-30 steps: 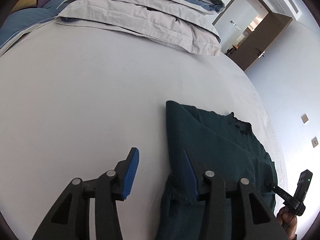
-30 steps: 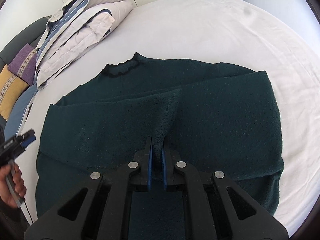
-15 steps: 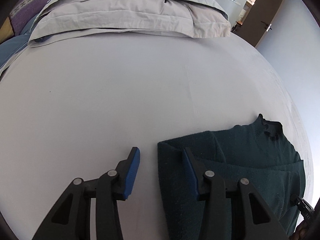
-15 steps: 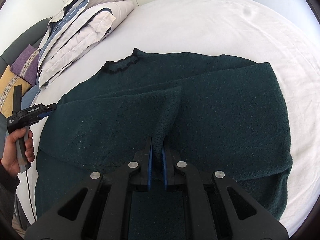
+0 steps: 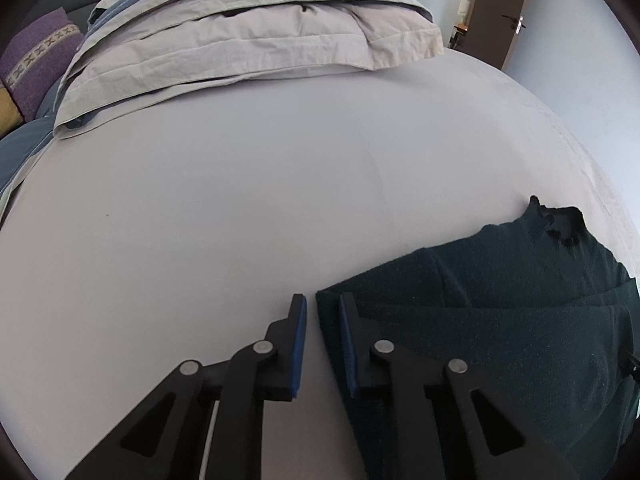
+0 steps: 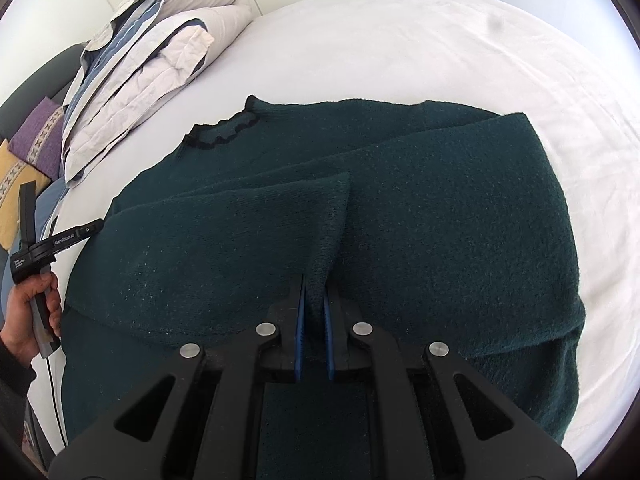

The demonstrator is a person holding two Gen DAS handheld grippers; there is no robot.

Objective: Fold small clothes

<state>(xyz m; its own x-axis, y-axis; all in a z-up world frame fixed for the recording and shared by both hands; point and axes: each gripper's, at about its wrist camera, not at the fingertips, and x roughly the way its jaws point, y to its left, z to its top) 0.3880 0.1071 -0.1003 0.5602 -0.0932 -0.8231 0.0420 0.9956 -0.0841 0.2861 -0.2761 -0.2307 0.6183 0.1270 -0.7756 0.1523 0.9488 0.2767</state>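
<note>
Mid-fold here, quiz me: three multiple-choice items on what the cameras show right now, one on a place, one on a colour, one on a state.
1. Where does the sweater lie?
A. on the white bed sheet
B. on the pillows
C. on the floor

2. What colour is the sweater?
A. purple
B. dark green
C. grey

3. What is the right gripper doing?
A. hanging open above the sheet
B. gripping a pillow
C. pinching a fold of the sweater

Answers: 1 A, white sheet shows around it, pillows apart; 2 B, green knit with dark collar trim; 3 C, fabric rises between its nearly closed blue pads.
</note>
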